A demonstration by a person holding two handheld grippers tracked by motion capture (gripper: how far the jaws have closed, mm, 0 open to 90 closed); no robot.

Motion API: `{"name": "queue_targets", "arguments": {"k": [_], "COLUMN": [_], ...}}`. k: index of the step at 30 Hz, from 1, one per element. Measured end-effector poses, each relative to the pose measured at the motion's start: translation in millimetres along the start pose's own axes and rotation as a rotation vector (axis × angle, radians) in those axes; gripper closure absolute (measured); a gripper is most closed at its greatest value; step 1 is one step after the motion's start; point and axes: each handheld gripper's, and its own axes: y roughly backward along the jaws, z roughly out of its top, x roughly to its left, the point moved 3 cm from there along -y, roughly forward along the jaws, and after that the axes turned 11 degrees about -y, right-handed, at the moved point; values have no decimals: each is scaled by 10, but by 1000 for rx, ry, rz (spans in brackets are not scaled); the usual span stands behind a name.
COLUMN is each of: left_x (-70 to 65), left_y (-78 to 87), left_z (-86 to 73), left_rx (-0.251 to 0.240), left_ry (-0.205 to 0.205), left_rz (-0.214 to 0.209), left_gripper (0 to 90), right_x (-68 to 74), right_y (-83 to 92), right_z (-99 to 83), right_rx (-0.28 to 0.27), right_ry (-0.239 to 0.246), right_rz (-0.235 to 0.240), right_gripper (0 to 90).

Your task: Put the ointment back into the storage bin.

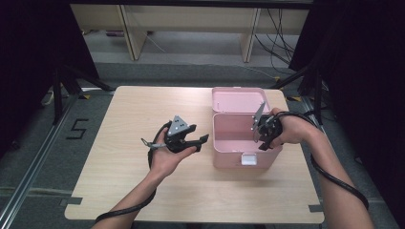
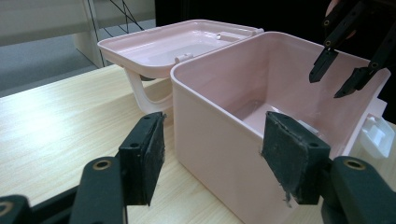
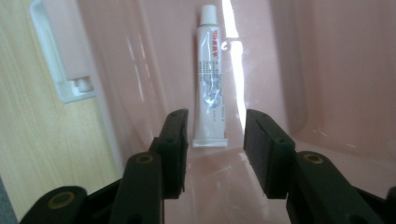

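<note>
A pink plastic box [image 1: 229, 160] stands open on the right half of the wooden table, its lid [image 1: 237, 99] flipped back behind it. A white tube [image 3: 210, 84] with red and grey print lies flat on the box floor, cap pointing away. My right gripper [image 1: 261, 136] hangs over the box's right side and points down into it. Its jaws [image 3: 215, 126] are open just above the tube's crimped end, not touching it. My left gripper [image 1: 200, 136] is open and empty, held level just left of the box, whose near wall [image 2: 205, 116] faces it. The right gripper [image 2: 336, 79] is over the far rim.
A white latch [image 1: 248, 159] sits on the box's front wall. The table's left half [image 1: 124, 124] is bare wood. Wooden shelving legs [image 1: 131, 33] and cables stand on the floor beyond. Dark curtains and stand legs [image 1: 62, 86] flank both sides.
</note>
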Motion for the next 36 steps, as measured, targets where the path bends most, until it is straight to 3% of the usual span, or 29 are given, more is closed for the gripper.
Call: {"name": "queue_targets", "arguments": {"k": [2, 3, 8, 10, 11, 12, 16, 17, 22, 23, 26, 31, 35, 36], "left_x": [11, 13, 47, 68, 86, 104, 158, 162, 114, 98, 73, 62, 56, 57], "left_y": [-3, -7, -50, -70, -84, -98, -157, -169, -235, -253, -296, -323, -327, -334], "left_z": [8, 14, 49, 65, 77, 87, 119, 130, 176, 182, 209, 239, 255, 256], "left_rx": [3, 1, -2, -2, 1, 2, 9, 11, 25, 24, 40, 62, 64, 60], "left_ry": [11, 17, 32, 39, 43, 45, 68, 71, 78, 80, 69, 64, 62, 62], "left_rz": [4, 3, -2, -4, 0, 0, -11, -18, -41, -43, -40, -38, -41, -42], "left_gripper": [388, 388, 395, 401, 405, 411, 442, 452, 498, 506, 527, 549, 553, 557], "right_x": [-4, -43, -71, -116, -118, -144, -237, -254, -392, -405, -472, -540, -570, -592], "right_y": [23, 36, 129, 174, 196, 214, 259, 268, 345, 361, 398, 409, 407, 414], "right_z": [-3, 13, 16, 20, 13, 6, -47, -64, -131, -142, -173, -191, -199, -215], "right_rx": [-14, -38, -94, -132, -142, -185, -231, -242, -319, -331, -343, -388, -414, -408], "right_ry": [-37, -6, -126, -135, -170, -202, -300, -343, -464, -510, -572, -624, -643, -627], "right_rz": [-6, -16, -25, -23, -13, -30, -46, -46, -65, -68, -92, -132, -163, -177], "right_gripper": [640, 653, 723, 771, 786, 796, 842, 844, 842, 836, 804, 787, 779, 776]}}
